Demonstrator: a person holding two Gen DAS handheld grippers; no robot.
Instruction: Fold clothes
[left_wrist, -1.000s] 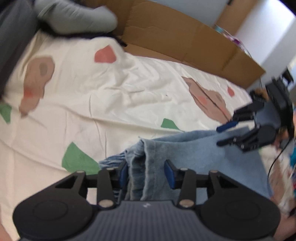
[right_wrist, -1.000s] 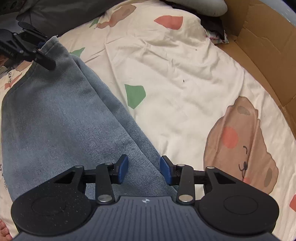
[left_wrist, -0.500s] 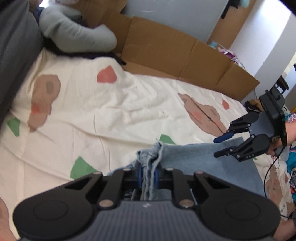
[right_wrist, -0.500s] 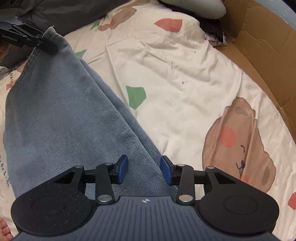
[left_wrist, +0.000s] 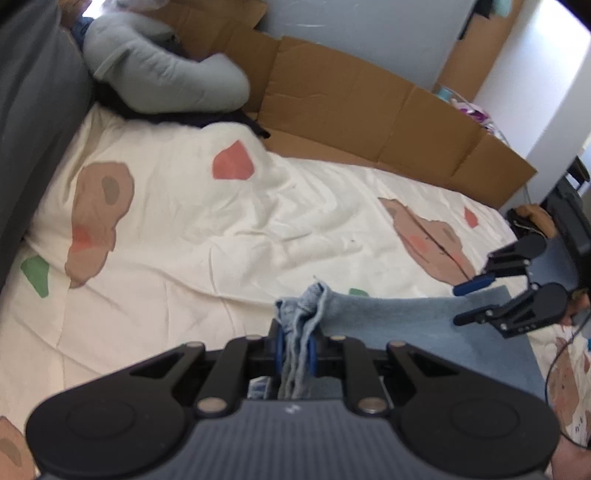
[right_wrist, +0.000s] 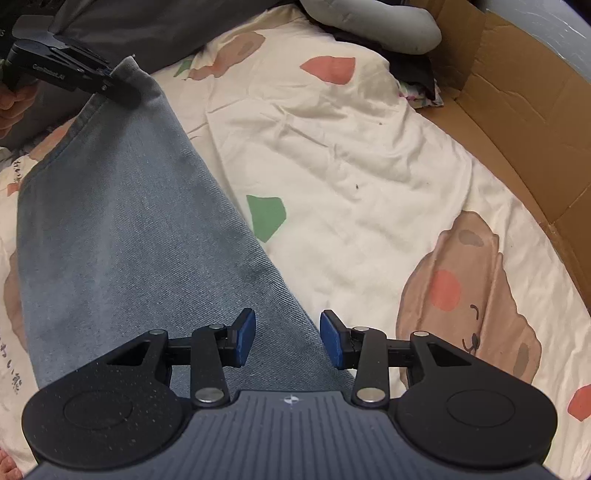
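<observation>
moved: left gripper (left_wrist: 295, 349) fingers just clamped the jeans (right_wrist: 122, 236) hem, near the bed (left_wrist: 192, 229)
right gripper (right_wrist: 287, 338): fingers apart, grasping nothing
risk: i fear the bunched hem slipping out

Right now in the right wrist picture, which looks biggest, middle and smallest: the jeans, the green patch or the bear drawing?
1. The jeans cover the most of the picture.
2. The bear drawing on the sheet comes next.
3. The green patch looks smallest.

The fisheye lens stretches things, so this is only how they look.

Black linkage grippers (right_wrist: 287, 338) — blue-padded fingers (right_wrist: 245, 336), silver pivot screws.
</observation>
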